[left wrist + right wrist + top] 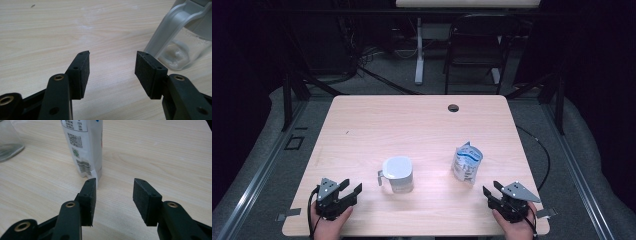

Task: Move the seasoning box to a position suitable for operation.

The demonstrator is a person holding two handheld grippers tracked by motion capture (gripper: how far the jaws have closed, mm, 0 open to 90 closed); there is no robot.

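Observation:
A clear plastic pitcher (397, 174) with a white lid and a side handle stands near the table's front middle; its handle and base (180, 37) appear at the upper right of the left gripper view. To its right stands a white and blue pouch (466, 162), upright, seen close in the right gripper view (83, 147). My left gripper (351, 186) rests at the front left, open and empty (112, 67), a short way left of the pitcher. My right gripper (490, 189) sits at the front right, open and empty (113, 192), just in front of the pouch.
The light wooden table (412, 125) has a round cable hole (453, 107) near its far edge. A folding chair (474, 45) and a white table leg (419, 50) stand on the floor beyond. Metal rails run along both sides of the table.

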